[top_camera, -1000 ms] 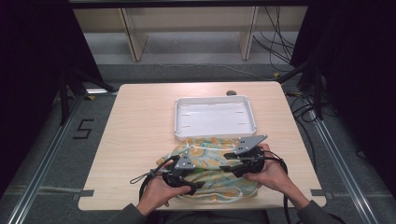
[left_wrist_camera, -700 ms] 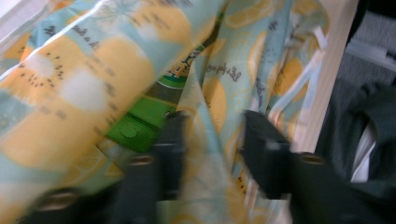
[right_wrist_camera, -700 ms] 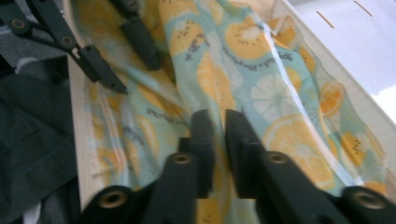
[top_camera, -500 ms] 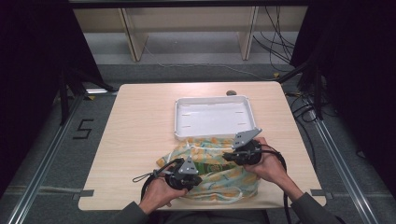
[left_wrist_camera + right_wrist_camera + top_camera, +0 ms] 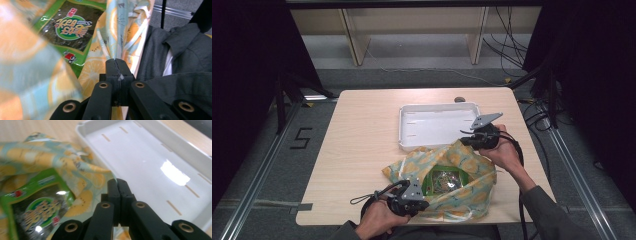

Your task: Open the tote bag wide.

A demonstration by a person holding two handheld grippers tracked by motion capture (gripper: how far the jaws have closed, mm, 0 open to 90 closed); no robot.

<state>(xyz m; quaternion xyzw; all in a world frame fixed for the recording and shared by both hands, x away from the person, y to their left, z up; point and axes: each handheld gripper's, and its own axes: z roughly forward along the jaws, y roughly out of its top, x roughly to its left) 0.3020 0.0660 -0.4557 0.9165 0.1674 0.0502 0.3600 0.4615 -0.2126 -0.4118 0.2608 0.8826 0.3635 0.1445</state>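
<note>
Bag (image 5: pixel 447 177), the lemon-print fabric tote, lies at the lower centre of the high view on the bench (image 5: pixel 362 150), its mouth spread open. The left gripper (image 5: pixel 424 205) pinches the near edge of the fabric with its jaws pressed tight together, and the right gripper (image 5: pixel 464 141) clamps the far edge beside the tray, jaws just as tight; both have just been closing on cloth. Inside the bag sits a green seaweed snack packet (image 5: pixel 444 180), label up. The white tray (image 5: pixel 437 125) in the upper middle of the frame holds nothing. Risk from here: the cloth is thin and slippery, so a hard pull apart could slide an edge out of a pinch and let the mouth collapse over the packet. Lifting unevenly could tip the packet out onto the bench.
</note>
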